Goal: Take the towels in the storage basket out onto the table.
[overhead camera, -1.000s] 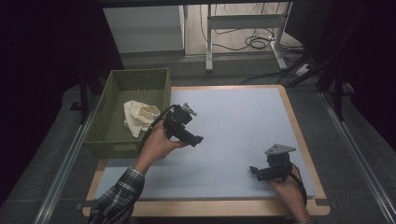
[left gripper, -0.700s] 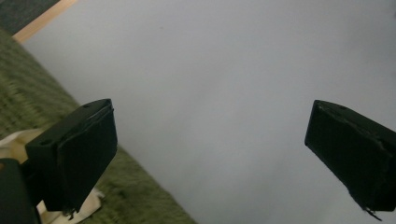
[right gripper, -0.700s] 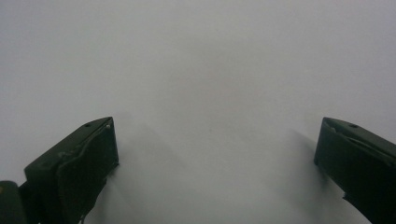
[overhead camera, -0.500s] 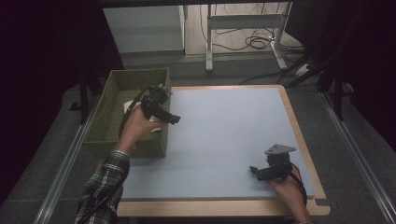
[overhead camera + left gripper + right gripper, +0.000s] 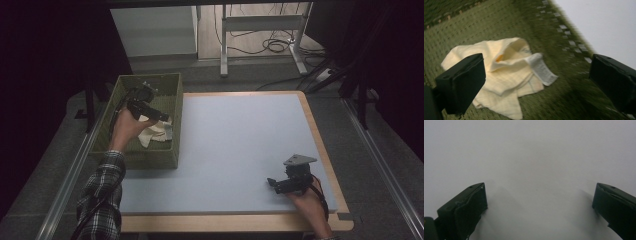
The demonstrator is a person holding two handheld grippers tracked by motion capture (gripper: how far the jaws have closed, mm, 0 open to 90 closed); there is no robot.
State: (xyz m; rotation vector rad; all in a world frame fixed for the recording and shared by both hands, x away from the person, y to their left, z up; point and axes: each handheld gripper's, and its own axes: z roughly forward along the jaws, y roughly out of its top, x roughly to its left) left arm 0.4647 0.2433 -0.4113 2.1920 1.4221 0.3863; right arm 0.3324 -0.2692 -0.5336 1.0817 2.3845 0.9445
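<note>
A crumpled cream cloth [image 5: 156, 131] [image 5: 506, 75] with a white label lies on the floor of a green woven basket [image 5: 170, 85] [image 5: 564, 32] at the table's left side. My left gripper [image 5: 162, 117] [image 5: 536, 85] hangs over the basket just above the cloth, jaws wide open with nothing between them. My right gripper [image 5: 272, 182] [image 5: 539, 207] rests low over the pale blue mat [image 5: 240, 145] [image 5: 529, 157] near the front right, also open and holding nothing.
The mat sits in a wooden-edged table top [image 5: 320, 145]. Behind the table stand a white cabinet [image 5: 155, 30] and a metal stand [image 5: 260, 25] with cables on the floor. A plaid sleeve [image 5: 102, 195] reaches in at the lower left.
My left gripper has swung left from the mat's left part to over the basket, ending above the cloth. The right gripper has stayed in place.
</note>
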